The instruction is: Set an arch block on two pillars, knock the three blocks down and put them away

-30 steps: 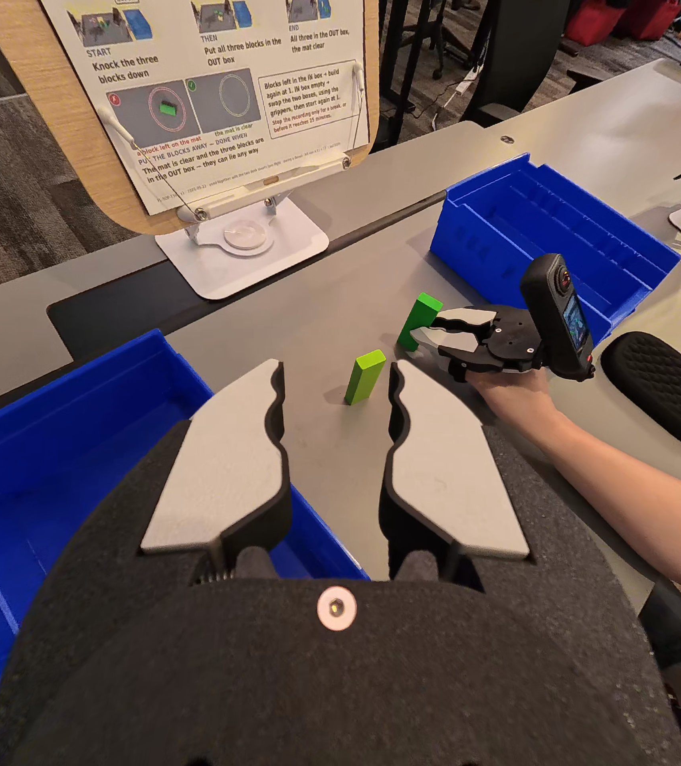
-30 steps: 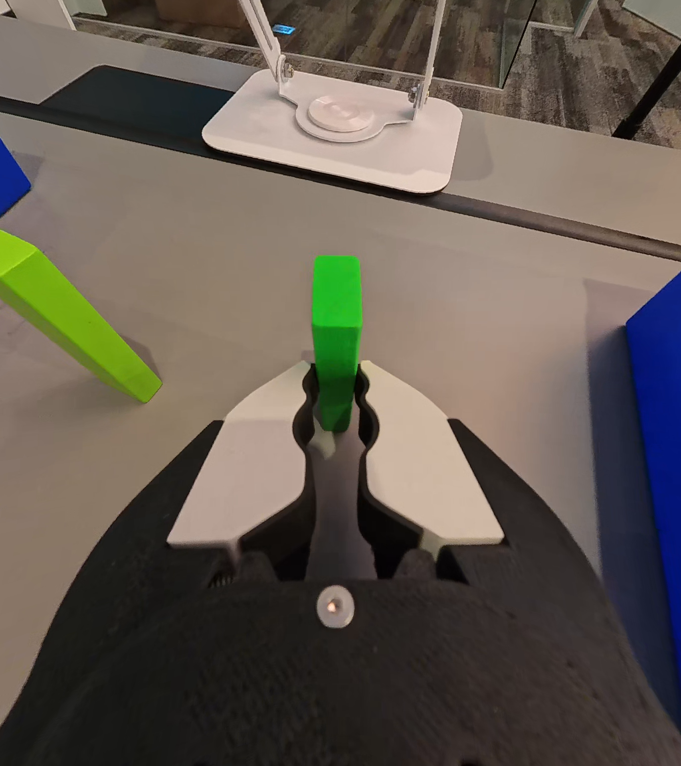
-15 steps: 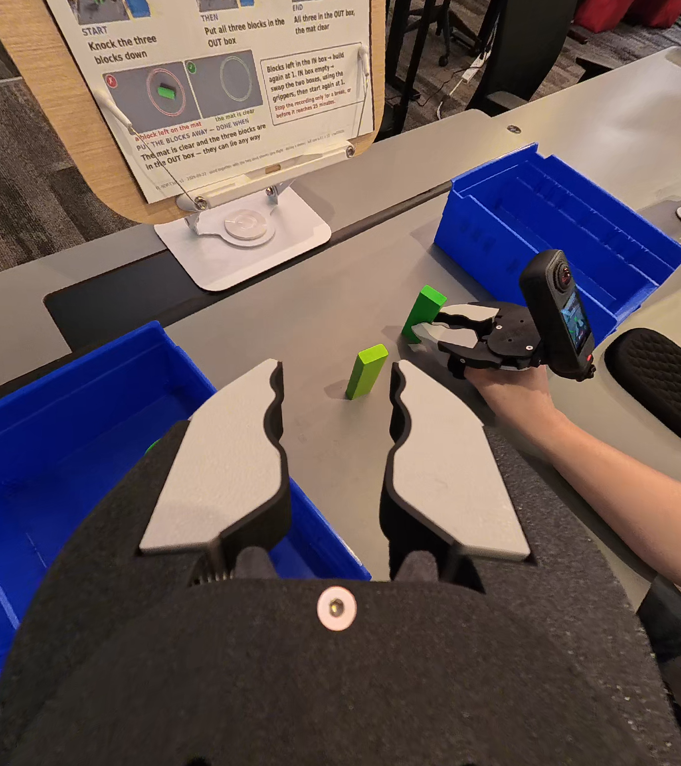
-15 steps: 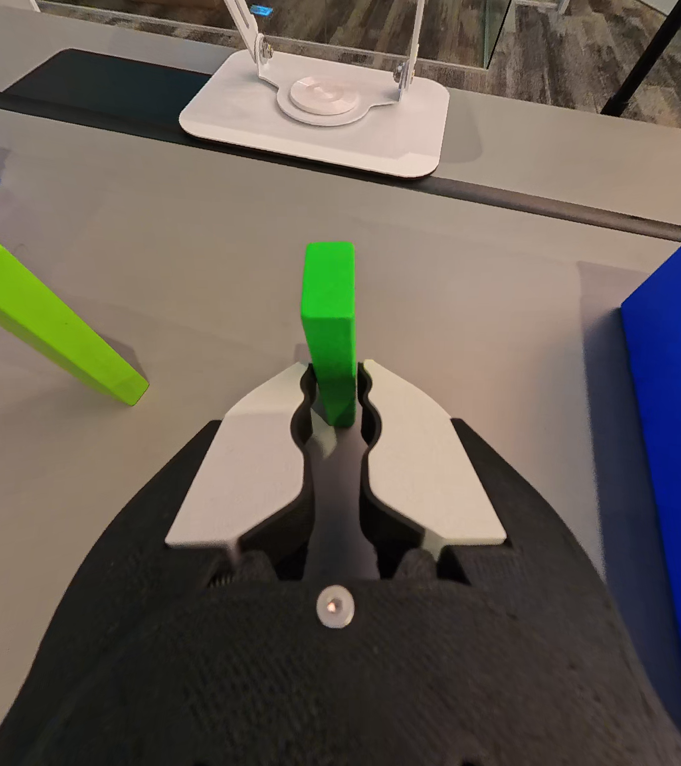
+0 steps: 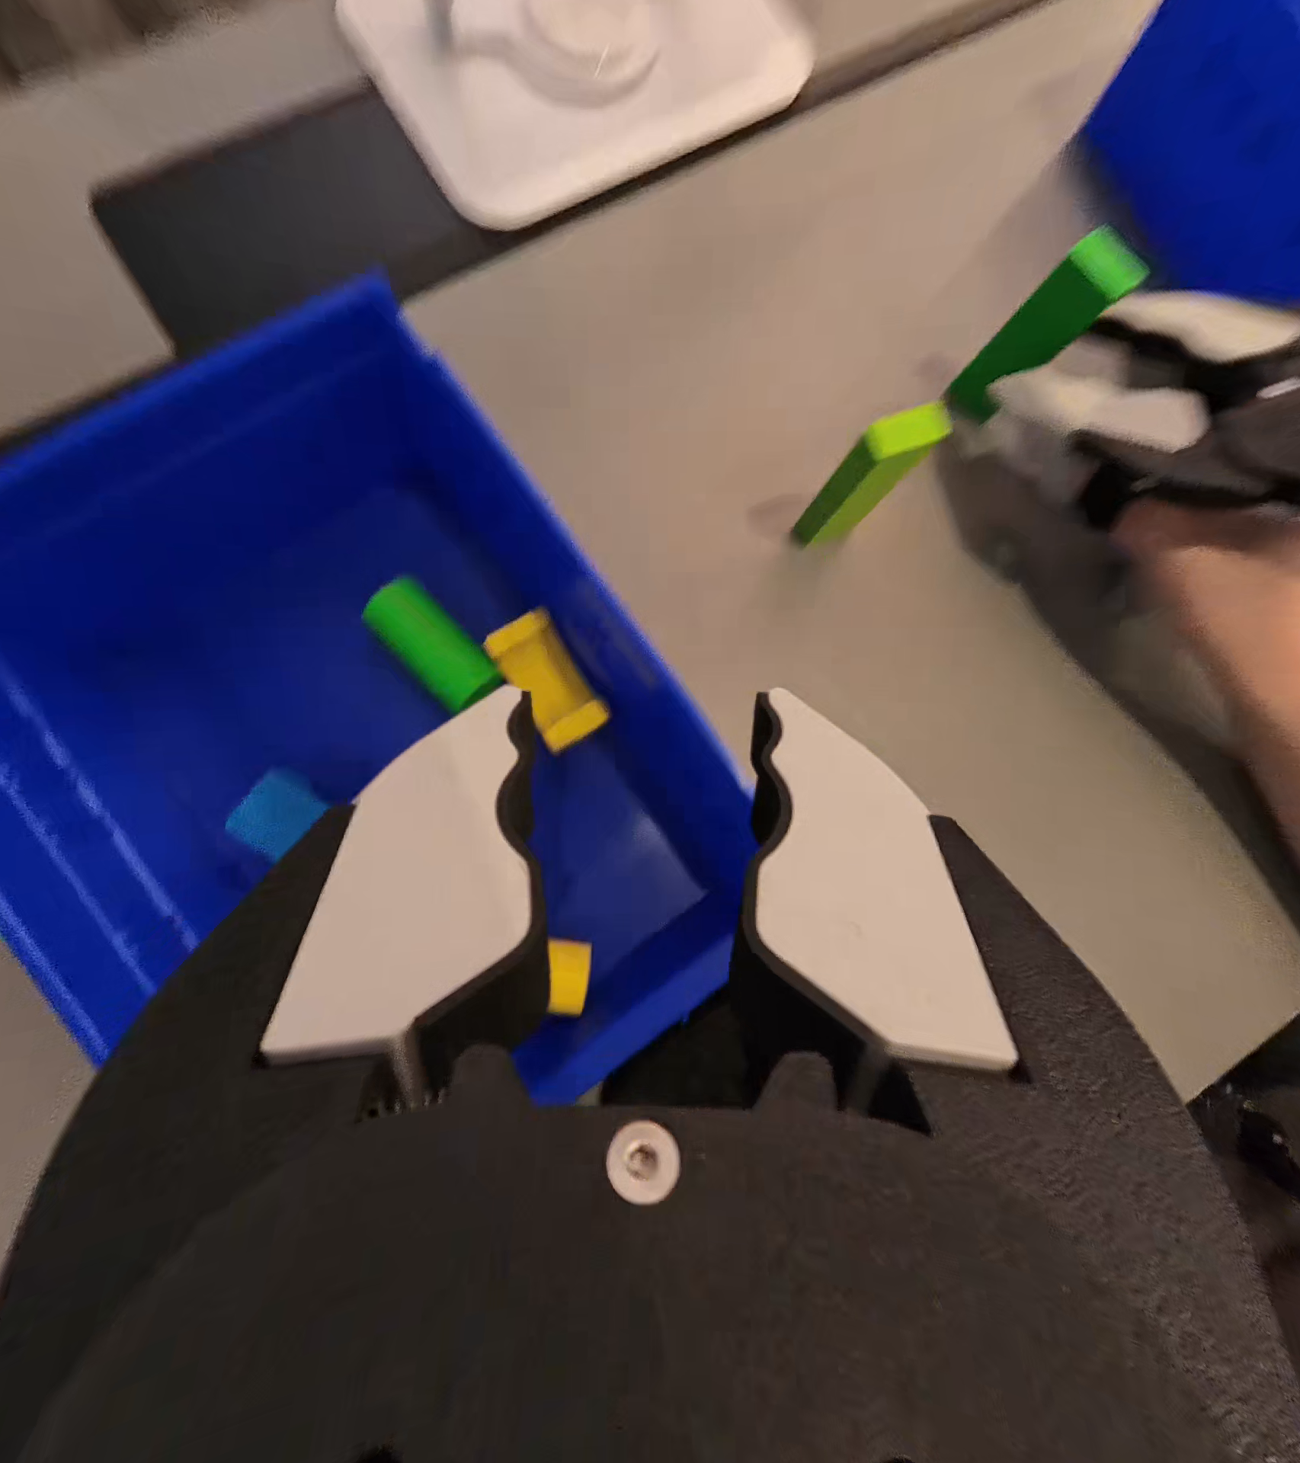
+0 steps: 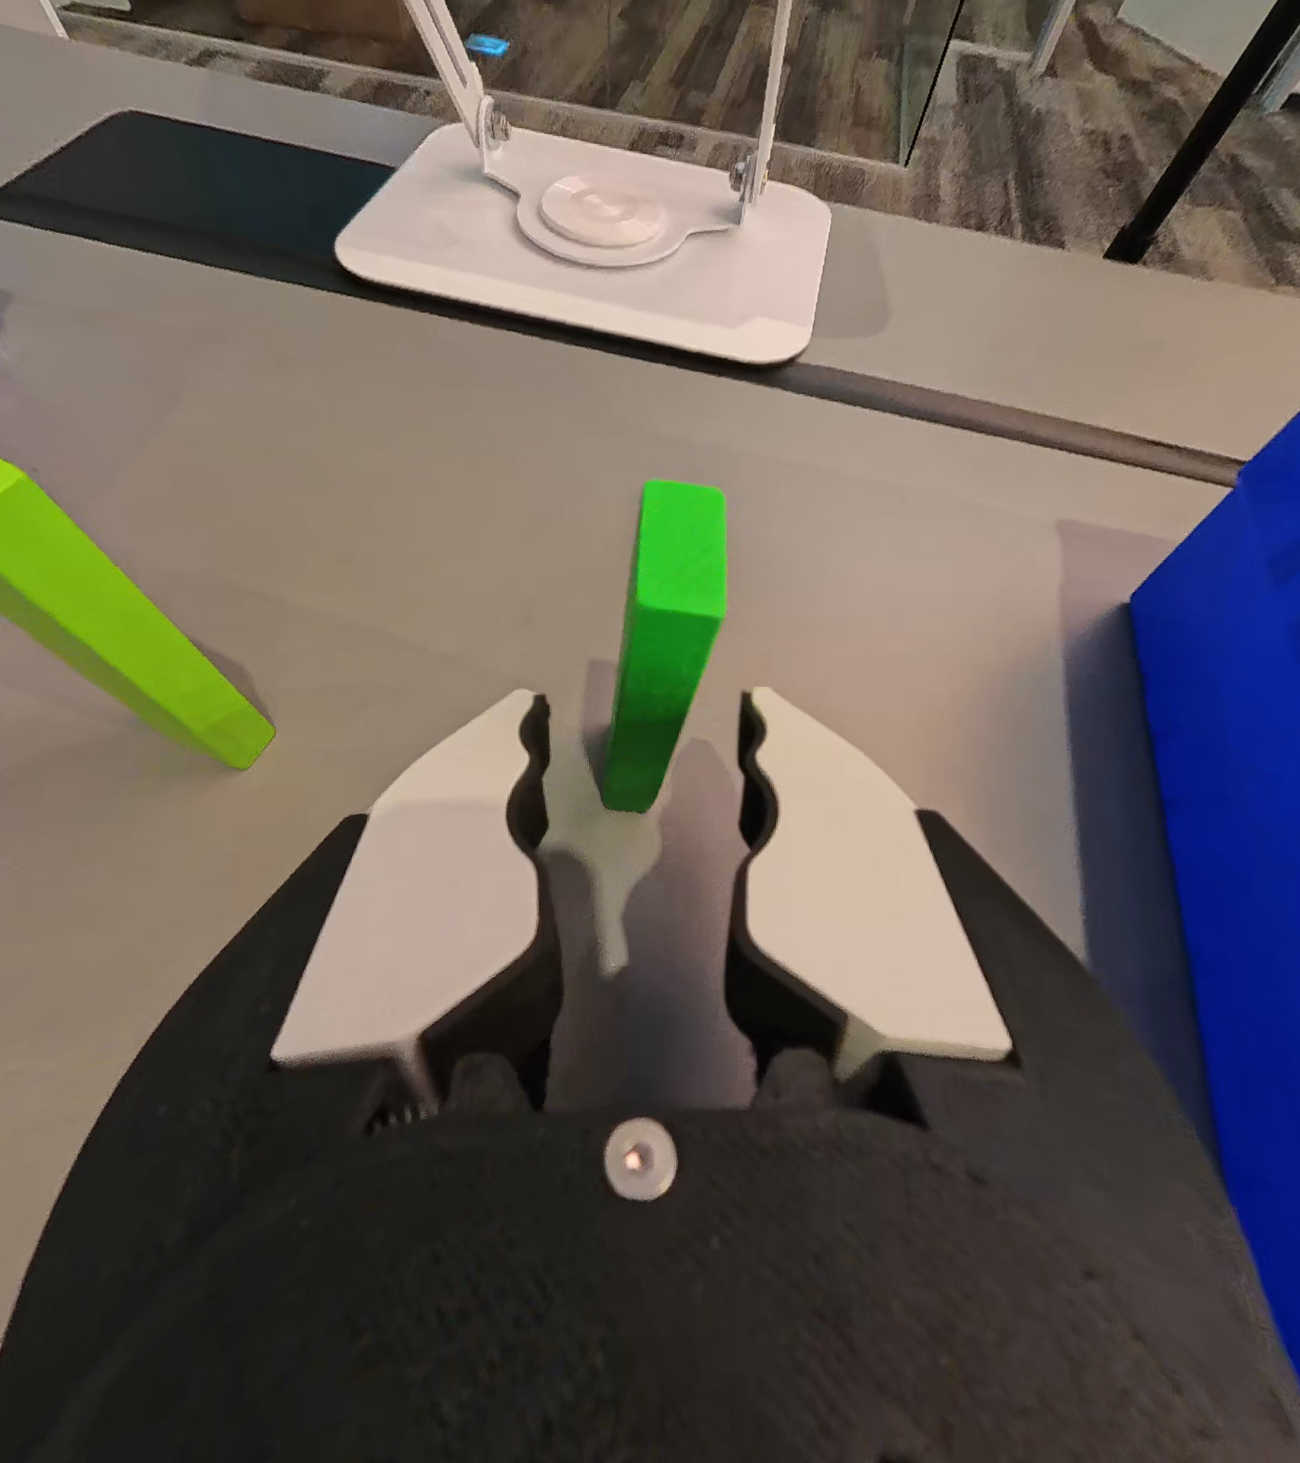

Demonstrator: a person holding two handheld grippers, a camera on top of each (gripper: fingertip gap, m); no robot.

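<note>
Green pillars are both on the grey mat now: the darker green block [image 6: 670,641] stands upright between the tips of the right gripper [image 6: 643,736], whose fingers are spread apart and clear of it on both sides; the lime block [image 6: 89,602] stands well to its left, also on end. The step in hand looks like the setting of the second pillar, with the arch yet to come; the left gripper [image 5: 639,760] hangs over the left blue bin [image 5: 156,491], fingers parted and holding nothing; that view is blurred. In the bin lie a green cylinder [image 5: 429,653], a yellow piece [image 5: 548,679] just beside it, a second yellow piece [image 5: 568,977] near the front wall and a blue piece [image 5: 275,811]; which of these is the arch I cannot tell for sure. Next, I judge, the left gripper must drop into the bin, close on the arch and carry it over; the right one should back straight off without brushing its pillar, since either block would topple easily.
</note>
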